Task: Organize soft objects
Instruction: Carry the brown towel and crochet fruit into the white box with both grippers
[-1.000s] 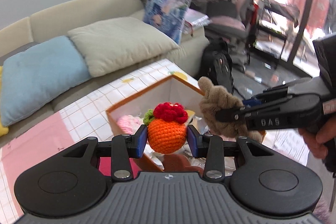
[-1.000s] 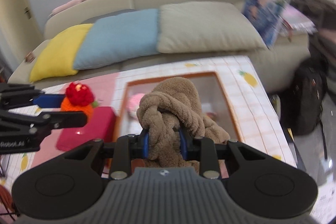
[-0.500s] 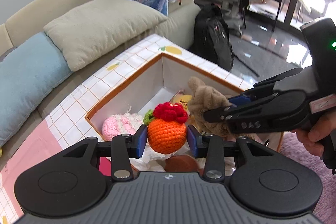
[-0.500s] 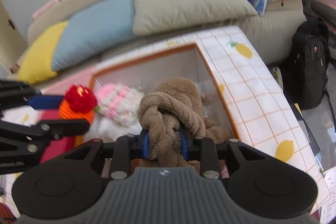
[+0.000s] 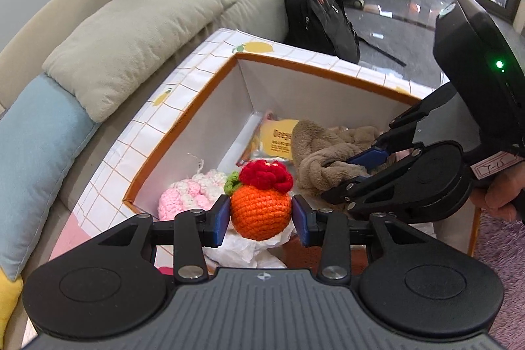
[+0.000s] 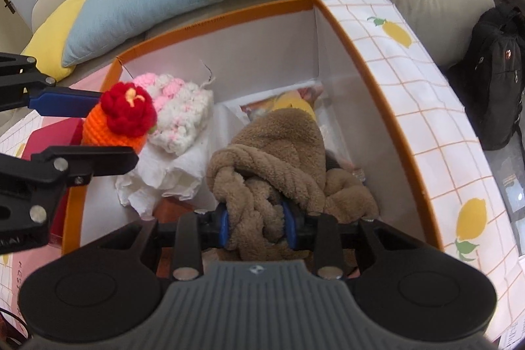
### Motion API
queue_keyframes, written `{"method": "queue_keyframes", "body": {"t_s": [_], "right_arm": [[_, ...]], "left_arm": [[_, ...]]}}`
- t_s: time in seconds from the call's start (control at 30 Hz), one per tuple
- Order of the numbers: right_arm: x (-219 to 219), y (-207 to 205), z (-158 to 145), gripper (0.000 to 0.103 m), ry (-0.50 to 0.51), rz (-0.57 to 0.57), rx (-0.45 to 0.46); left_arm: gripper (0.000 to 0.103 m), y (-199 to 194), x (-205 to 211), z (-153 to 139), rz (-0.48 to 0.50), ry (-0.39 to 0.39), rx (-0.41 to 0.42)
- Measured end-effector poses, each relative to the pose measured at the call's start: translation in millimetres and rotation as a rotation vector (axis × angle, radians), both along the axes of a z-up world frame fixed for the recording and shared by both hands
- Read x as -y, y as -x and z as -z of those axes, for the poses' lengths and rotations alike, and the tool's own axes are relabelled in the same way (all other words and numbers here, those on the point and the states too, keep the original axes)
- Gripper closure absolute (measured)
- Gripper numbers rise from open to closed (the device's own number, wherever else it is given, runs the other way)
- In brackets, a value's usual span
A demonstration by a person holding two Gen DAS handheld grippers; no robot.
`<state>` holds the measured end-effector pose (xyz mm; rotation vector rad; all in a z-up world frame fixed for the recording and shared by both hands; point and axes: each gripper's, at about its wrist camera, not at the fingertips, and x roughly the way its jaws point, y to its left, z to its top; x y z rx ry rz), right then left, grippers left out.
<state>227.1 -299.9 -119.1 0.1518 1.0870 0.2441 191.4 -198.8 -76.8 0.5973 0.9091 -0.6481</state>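
Both toys had come down into the lemon box (image 6: 423, 133). The left gripper (image 5: 261, 218) squeezed the squashy orange crochet fruit (image 5: 261, 212); the right gripper (image 6: 257, 223), just loosening, pinched the floppy brown plush (image 6: 275, 159) mid-knot.

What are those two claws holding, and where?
Left gripper: orange crochet ball, by its sides. Right gripper: knotted brown plush, by its twisted loops.

Between the left gripper's (image 5: 260, 220) blue matt pads we are seeing an orange toy (image 5: 261, 212) of knobbly crocheted yarn. The right gripper (image 6: 256, 223) is pinching a brown knotted plush (image 6: 272, 166), fleecy and matt. Beyond both claws the storage box (image 6: 423, 133) is showing smooth printed fabric outside, and crumpled white paper (image 6: 157, 182) is lying under the pink-and-white crochet piece (image 6: 177, 120).
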Motion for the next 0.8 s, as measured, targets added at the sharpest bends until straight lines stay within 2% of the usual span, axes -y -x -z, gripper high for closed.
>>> {"method": "queue_keyframes", "body": {"t_s": [0.3,0.43,0.6,0.7,0.8], "right_arm": [[2.0,16.1,-7.6,0.063,0.001,-0.001,0.035],[1.5,24.3,-11.7,0.057,0.007,-0.019,0.055],[-3.1,33.1,-16.2,0.051,0.042,-0.042,0.079],[-4.6,37.2,-19.7,0.049,0.045,-0.049,0.088],[-6.8,40.1,-22.3,0.044,0.062,-0.055,0.09]], "left_arm": [[0.057,-5.5,7.7,26.7,0.027,-0.081,-0.033],[0.056,-9.1,4.6,34.3,0.013,-0.083,-0.061],[0.048,-6.9,-1.0,32.8,0.007,-0.072,-0.048],[0.033,-4.8,-5.7,26.3,0.005,-0.041,-0.04],[0.026,-1.9,-10.2,17.4,0.0,-0.012,-0.024]]}}
